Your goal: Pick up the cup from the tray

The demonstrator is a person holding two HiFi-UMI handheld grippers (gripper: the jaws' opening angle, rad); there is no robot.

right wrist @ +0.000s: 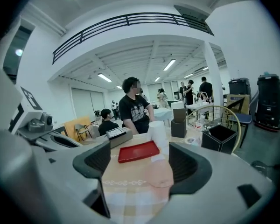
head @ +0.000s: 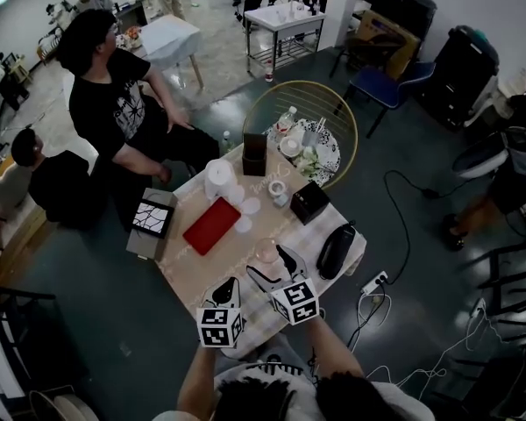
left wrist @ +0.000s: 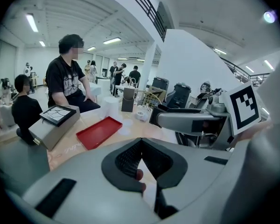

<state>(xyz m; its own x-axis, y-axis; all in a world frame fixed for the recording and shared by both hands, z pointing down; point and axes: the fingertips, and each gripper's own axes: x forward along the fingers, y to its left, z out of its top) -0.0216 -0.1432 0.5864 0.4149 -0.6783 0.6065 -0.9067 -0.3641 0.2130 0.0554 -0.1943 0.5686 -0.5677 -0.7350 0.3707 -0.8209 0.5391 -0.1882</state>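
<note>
A red tray (head: 211, 225) lies empty on the checked table (head: 245, 323); it also shows in the right gripper view as the tray (right wrist: 138, 151). A pale pink cup (head: 266, 251) stands on the cloth outside the tray, near the front. My right gripper (head: 270, 266) is open, and the pink cup (right wrist: 161, 172) sits between its jaws, close to the right one, with a gap on the left. My left gripper (head: 228, 288) hovers beside it at the table's front edge. In its own view the left gripper (left wrist: 141, 146) has jaw tips together with nothing held.
A stack of white cups (head: 219, 175) and two clear cups (head: 247, 213) stand beyond the tray. A grey box (head: 149, 222) sits left, a black box (head: 309, 202) and a black rounded object (head: 335, 250) right. A seated person (head: 114, 103) is behind the table, beside a round wire table (head: 302, 134).
</note>
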